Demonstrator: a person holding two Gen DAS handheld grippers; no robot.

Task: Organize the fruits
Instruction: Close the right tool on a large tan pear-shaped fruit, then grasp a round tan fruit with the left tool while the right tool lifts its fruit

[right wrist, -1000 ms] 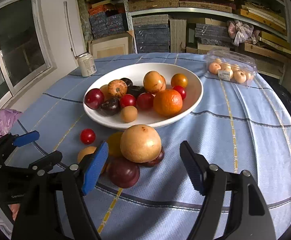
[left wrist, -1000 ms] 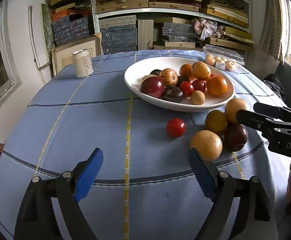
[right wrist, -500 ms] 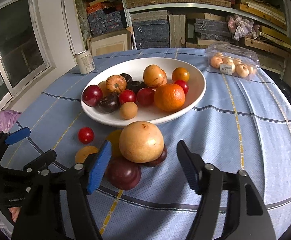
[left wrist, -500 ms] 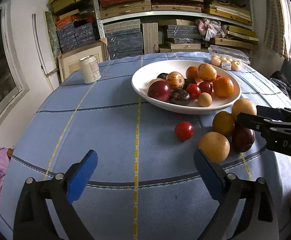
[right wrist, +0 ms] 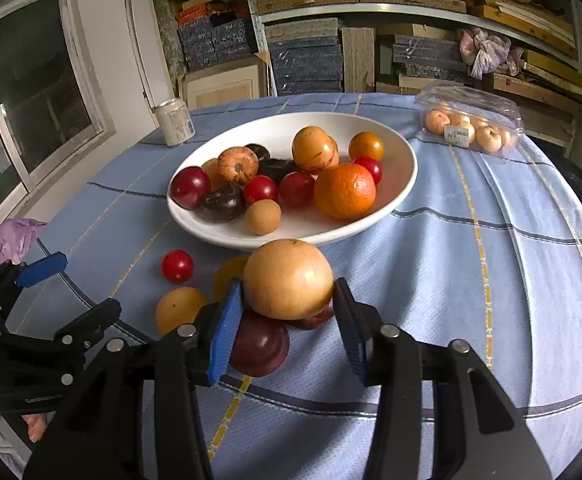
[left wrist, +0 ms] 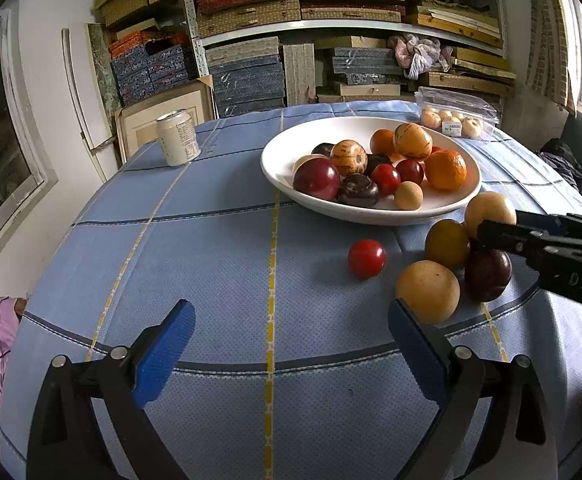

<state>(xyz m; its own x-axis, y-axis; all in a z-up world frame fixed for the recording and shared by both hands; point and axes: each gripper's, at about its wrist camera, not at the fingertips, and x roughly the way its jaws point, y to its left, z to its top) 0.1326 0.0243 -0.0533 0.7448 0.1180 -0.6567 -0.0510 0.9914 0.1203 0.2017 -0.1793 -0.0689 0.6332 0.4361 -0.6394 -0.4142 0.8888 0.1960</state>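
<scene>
Closest in, the right gripper [right wrist: 287, 316] has its blue pads [right wrist: 223, 332] closing on a tan round fruit [right wrist: 287, 279]; both look to be touching its sides. It's basically a ball, so no real long axis, and its little dimple faces up. It sits on the blue checked tablecloth [right wrist: 471, 288] just short of the bowl, at 6 o'clock from it, on top of a dark maroon fruit [right wrist: 259, 347].

The left gripper [left wrist: 287, 354] hangs over bare cloth, fingers spread wide with nothing between them. At its 1 o'clock are a smaller tan fruit [left wrist: 428, 297], a yellow one [left wrist: 447, 243] and a red cherry tomato [left wrist: 366, 258] (all loose on the table).

Further out, the white bowl [right wrist: 405, 168] holds an orange [right wrist: 344, 191], red and dark plums, and striped orange fruits. At its 2 o'clock a clear plastic clamshell [right wrist: 473, 122] holds pale small fruits; at its 10 o'clock stands an upright drink can [right wrist: 175, 121].
</scene>
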